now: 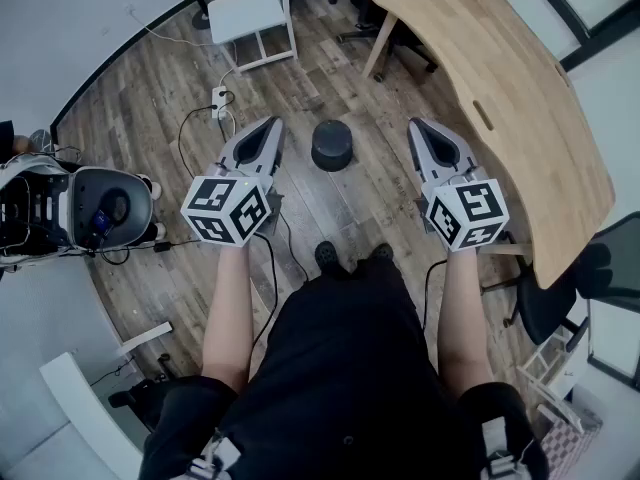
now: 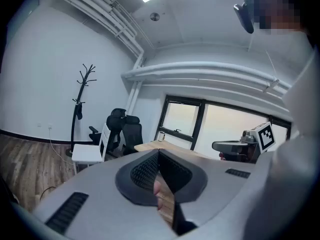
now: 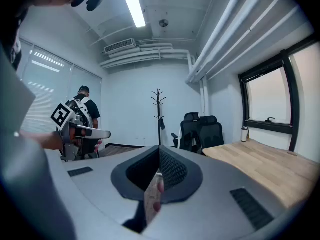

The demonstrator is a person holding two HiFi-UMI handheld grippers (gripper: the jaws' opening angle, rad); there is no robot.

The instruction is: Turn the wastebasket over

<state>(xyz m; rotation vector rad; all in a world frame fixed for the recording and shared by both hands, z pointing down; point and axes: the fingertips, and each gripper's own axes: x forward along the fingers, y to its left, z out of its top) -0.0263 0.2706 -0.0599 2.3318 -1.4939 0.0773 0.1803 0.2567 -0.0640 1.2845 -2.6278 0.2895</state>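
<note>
progress: not started imo, wastebasket (image 1: 332,145) sits on the floor (image 1: 140,108), untouched
left gripper (image 1: 268,128): jaws closed, empty
right gripper (image 1: 418,128): same, closed on nothing
left to do: reach, grab, flip

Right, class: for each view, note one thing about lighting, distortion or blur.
Head view: fisheye bends the edge of the wooden desk. Left gripper view: the window is washed out and pale. Right gripper view: the ceiling light is blown out, and the corners go dark.

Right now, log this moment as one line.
left gripper: shut, empty | right gripper: shut, empty | wastebasket: on floor ahead, untouched
</note>
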